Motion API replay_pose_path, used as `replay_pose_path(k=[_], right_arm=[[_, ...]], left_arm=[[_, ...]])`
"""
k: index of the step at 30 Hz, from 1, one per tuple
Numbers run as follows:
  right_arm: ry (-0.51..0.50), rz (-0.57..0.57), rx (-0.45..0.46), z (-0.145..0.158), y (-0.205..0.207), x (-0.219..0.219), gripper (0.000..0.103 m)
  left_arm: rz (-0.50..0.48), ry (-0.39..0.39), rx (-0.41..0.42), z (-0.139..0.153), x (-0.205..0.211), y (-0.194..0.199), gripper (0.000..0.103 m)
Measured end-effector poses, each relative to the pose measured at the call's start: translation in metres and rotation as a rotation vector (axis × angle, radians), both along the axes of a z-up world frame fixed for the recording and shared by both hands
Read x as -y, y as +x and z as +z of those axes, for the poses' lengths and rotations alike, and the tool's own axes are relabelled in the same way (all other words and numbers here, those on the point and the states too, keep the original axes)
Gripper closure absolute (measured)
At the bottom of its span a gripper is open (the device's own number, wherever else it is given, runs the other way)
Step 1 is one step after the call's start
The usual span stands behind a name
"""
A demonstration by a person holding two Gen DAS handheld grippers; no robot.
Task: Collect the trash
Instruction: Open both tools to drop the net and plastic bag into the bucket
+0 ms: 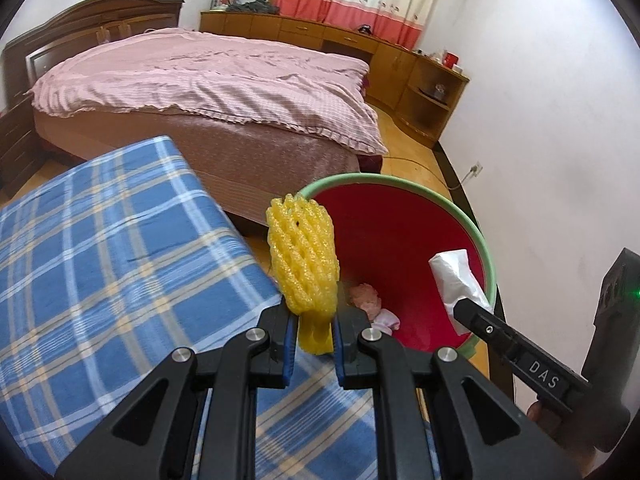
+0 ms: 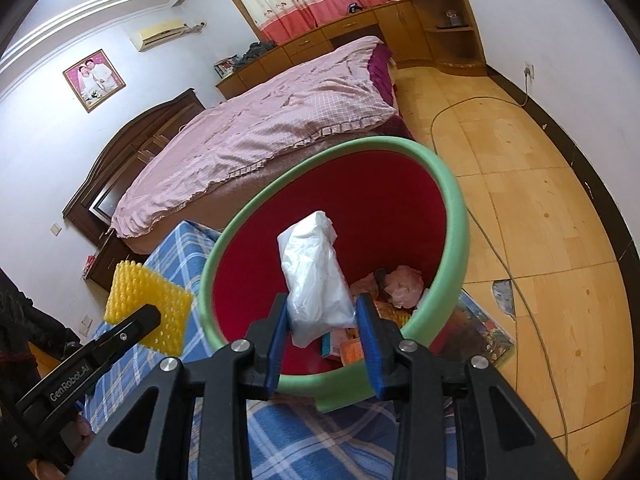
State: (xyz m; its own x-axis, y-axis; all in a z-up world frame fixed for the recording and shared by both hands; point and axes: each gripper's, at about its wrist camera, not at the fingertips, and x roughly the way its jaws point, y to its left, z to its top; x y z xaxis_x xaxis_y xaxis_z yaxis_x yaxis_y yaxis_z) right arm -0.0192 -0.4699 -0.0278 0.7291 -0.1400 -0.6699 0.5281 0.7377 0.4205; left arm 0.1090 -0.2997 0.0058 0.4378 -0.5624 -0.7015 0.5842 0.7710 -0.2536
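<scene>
Yellow foam fruit net (image 1: 304, 256) pinched in left gripper (image 1: 314, 338), crumpled white plastic bag (image 2: 316, 280) in right gripper (image 2: 322, 338); both reach red green-rimmed bin (image 2: 456, 216) ahead: release over it next.

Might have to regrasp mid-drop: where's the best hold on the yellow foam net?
Take the yellow foam net by its narrow lower end, from below, as the left gripper holds it. It squashes thin there between the pads; the wider meshed top stands free beside the bin.
</scene>
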Motion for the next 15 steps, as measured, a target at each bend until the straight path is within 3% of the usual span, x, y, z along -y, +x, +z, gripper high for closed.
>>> replay_pose_path(k=[9, 13, 15], right_arm=[[0.021, -0.029, 0.003, -0.007, -0.005, 0.013, 0.064], [0.025, -0.034, 0.009, -0.006, -0.008, 0.016, 0.062], [0.024, -0.033, 0.012, -0.005, -0.009, 0.016, 0.059]], left_arm=[[-0.060, 0.021, 0.001, -0.011, 0.027, 0.000, 0.088], [-0.058, 0.035, -0.013, -0.013, 0.032, 0.002, 0.068], [-0.055, 0.031, -0.018, -0.013, 0.031, 0.002, 0.063]])
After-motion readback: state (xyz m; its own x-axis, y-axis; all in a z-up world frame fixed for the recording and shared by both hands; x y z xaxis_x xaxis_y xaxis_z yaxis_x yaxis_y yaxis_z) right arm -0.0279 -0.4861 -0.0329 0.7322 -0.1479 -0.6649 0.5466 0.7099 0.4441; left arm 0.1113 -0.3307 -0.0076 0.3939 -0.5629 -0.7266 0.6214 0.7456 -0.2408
